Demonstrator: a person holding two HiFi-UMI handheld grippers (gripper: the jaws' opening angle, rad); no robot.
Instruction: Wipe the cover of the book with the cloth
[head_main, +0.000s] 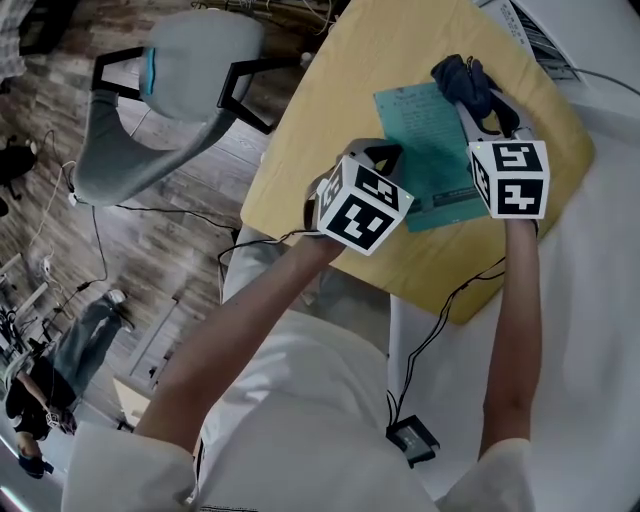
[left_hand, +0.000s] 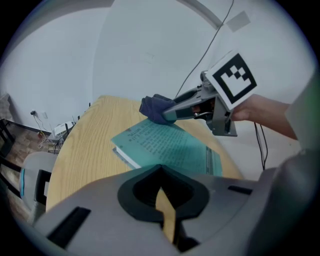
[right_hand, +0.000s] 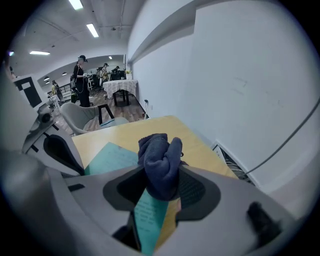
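Yellow wooden desk (head_main: 330, 90) up against a white wall (left_hand: 100, 50), with a grey chair (head_main: 180, 80) off to the left on the plank floor (head_main: 60, 150). The teal book (head_main: 420, 130) lies flat on the desk, cover up, pretty much in the middle. My right gripper (head_main: 472, 98) is pinching a bunched-up dark blue cloth (head_main: 462, 75), and the cloth sits on the far right corner of the book cover. My left gripper (head_main: 385, 155) is pressed together with nothing in it, over at the book's left edge. Can't tell if it's actually touching the book. A black cable (head_main: 440, 320) trails off the near edge of the desk.
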